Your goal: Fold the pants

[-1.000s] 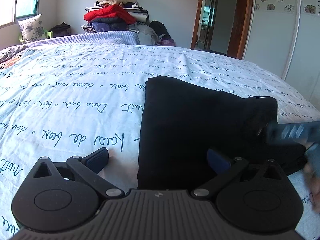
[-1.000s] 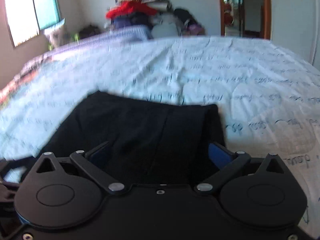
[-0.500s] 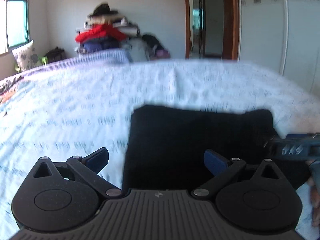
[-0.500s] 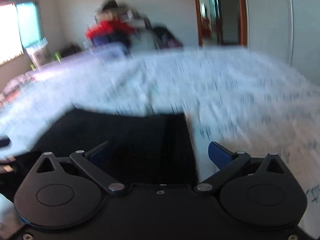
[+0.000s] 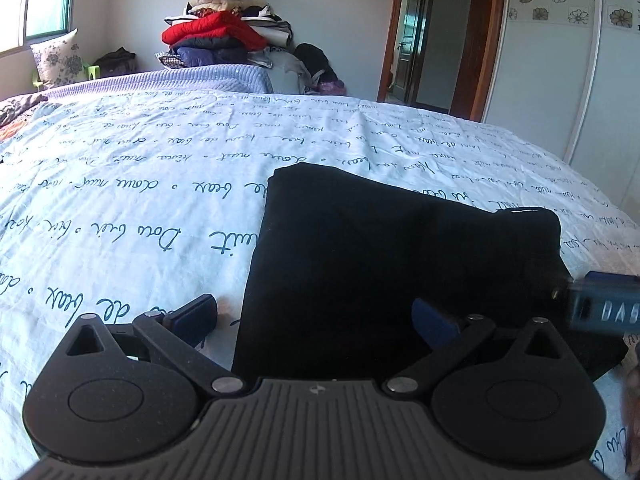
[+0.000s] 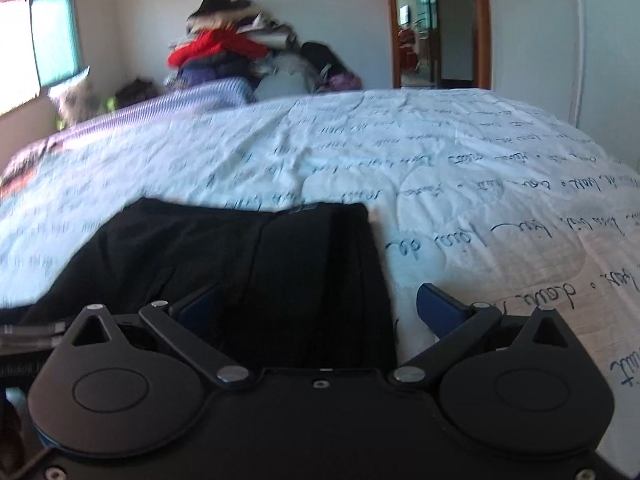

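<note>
Black pants [image 5: 380, 264] lie folded into a compact rectangle on the bed; they also show in the right wrist view [image 6: 248, 272]. My left gripper [image 5: 316, 316] is open and empty over the near left edge of the pants. My right gripper [image 6: 320, 308] is open and empty over their near right edge. Part of the right gripper [image 5: 604, 308] shows at the right edge of the left wrist view, beside the pants.
The bed is covered by a pale blue sheet with script print [image 5: 140, 184]. A heap of clothes with a red jacket [image 5: 216, 36] stands at the far end. A doorway [image 5: 416, 36] and a wardrobe [image 5: 560, 60] are at the right.
Both grippers stayed open and empty. Both views tilted up and then back down toward the pants. The pants have not moved.
</note>
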`<state>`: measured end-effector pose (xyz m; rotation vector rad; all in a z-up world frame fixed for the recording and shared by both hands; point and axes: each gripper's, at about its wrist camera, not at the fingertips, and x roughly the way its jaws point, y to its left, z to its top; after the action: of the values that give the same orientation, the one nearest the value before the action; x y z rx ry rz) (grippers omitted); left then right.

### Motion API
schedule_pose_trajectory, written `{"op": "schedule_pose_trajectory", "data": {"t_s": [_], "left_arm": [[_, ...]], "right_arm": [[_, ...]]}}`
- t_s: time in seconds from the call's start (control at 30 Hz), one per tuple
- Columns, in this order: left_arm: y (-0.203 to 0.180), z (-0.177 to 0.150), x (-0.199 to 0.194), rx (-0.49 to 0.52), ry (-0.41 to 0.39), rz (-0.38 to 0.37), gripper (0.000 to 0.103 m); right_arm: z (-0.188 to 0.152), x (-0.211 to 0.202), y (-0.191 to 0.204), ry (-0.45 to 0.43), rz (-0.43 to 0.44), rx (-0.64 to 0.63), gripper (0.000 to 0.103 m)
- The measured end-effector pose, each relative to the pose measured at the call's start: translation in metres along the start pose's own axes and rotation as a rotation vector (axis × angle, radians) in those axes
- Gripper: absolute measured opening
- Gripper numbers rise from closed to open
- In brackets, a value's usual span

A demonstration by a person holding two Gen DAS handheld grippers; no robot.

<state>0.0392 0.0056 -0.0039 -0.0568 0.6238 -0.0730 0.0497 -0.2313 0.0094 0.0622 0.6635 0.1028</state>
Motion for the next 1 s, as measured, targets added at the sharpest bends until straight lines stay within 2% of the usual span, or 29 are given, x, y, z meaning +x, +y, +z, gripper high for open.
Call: {"op": "schedule_pose_trajectory", "data": {"t_s": [0.17,0.2,0.27,0.3,0.4,0.47,0.57,0.67,0.8,1.0], "left_arm": [[0.009,0.003,-0.025,0.0,0.009,0.02,0.103],[0.013,0.002,-0.035,0.002,-0.001,0.019,0.103],[0.021,-0.001,-0.049,0.013,-0.006,0.024,0.103],[0.025,-0.003,-0.054,0.01,0.004,0.031,0.103],[0.038,-0.004,-0.073,-0.035,-0.011,0.022,0.103],[0.036,0.001,-0.076,-0.057,-0.023,0.023,0.102],[0.019,0.007,-0.069,-0.033,-0.015,0.008,0.102],[-0.003,0.006,-0.065,0.049,-0.018,0.038,0.102],[-0.012,-0.001,-0.062,0.085,-0.01,0.071,0.102],[-0.005,-0.002,-0.064,0.064,0.003,0.092,0.103]], "right_arm": [[0.004,-0.024,0.002,-0.015,0.009,-0.034,0.103],[0.002,-0.027,0.002,-0.001,0.023,-0.041,0.103],[-0.008,-0.02,0.003,0.115,0.04,-0.095,0.103],[-0.015,-0.023,-0.001,0.119,0.062,-0.085,0.103],[-0.021,-0.046,-0.021,0.094,0.133,0.03,0.103],[-0.016,-0.06,-0.023,0.044,0.122,0.064,0.103],[-0.006,-0.069,-0.012,-0.018,0.113,0.047,0.103],[-0.004,-0.075,0.003,-0.074,0.054,-0.01,0.103],[-0.008,-0.076,0.003,-0.059,0.032,-0.042,0.103],[-0.018,-0.07,-0.013,0.024,0.06,0.071,0.103]]}}
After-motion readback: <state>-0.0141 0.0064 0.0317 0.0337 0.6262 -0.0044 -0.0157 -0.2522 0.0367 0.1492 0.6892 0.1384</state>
